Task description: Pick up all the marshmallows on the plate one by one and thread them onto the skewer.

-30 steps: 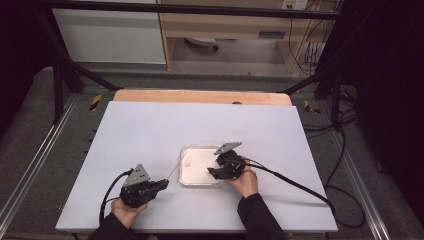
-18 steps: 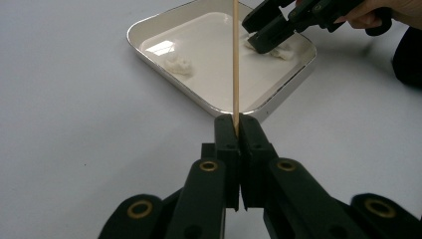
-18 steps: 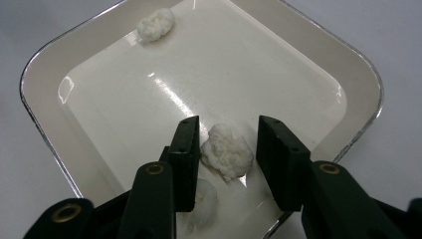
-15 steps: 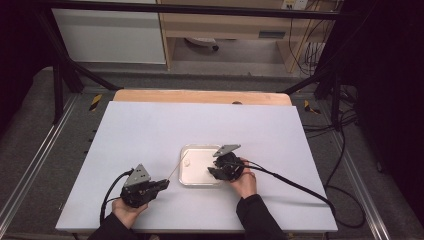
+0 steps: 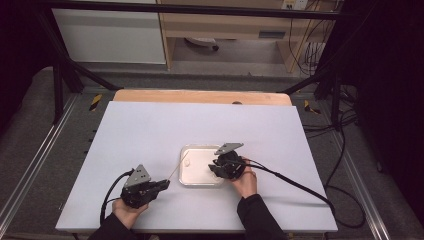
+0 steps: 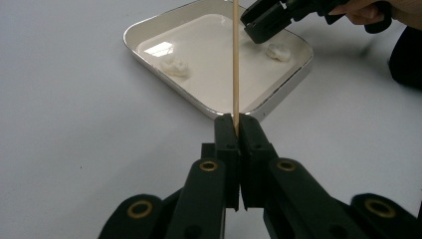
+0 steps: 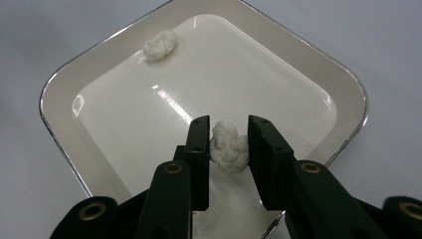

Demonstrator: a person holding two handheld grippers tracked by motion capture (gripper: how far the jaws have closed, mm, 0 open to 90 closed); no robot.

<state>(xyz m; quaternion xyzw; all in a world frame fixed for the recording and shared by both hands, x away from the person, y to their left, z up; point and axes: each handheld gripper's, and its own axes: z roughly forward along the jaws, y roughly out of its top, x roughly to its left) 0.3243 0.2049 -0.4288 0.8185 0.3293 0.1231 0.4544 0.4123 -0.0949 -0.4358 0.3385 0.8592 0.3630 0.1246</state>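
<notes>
Black fingers of the right gripper (image 7: 224,142) stand either side of a white lump of dough-like food (image 7: 229,147), the left one touching it and the right one close beside it, so they are closing around the lump without being pressed together; I cannot tell whether both grip it. That lump sits in a shallow cream square tray (image 7: 59,149) with a shiny metal-looking rim, near the tray's 5 o'clock edge in the right gripper view, and a second white lump (image 7: 160,45) lies up at the tray's 11 o'clock edge, well apart from the first. The left gripper (image 6: 238,130) has its fingers pressed together on a thin wooden skewer (image 6: 235,59), which rises straight up toward 12 o'clock in the left gripper view and crosses over the tray (image 6: 149,30); beyond it the right gripper (image 6: 266,22) hangs over the tray's far side at 1 o'clock, just beside one lump (image 6: 278,51), with the other lump (image 6: 175,67) at 10 o'clock of the skewer. In the high view the tray (image 5: 192,181) lies on the white table (image 5: 150,130) at 6 o'clock of its middle, the right gripper (image 5: 220,170) over the tray's 3 o'clock edge, the left gripper (image 5: 162,184) at the tray's 8 o'clock with the skewer (image 5: 177,167) slanting up to the tray's rim.
</notes>
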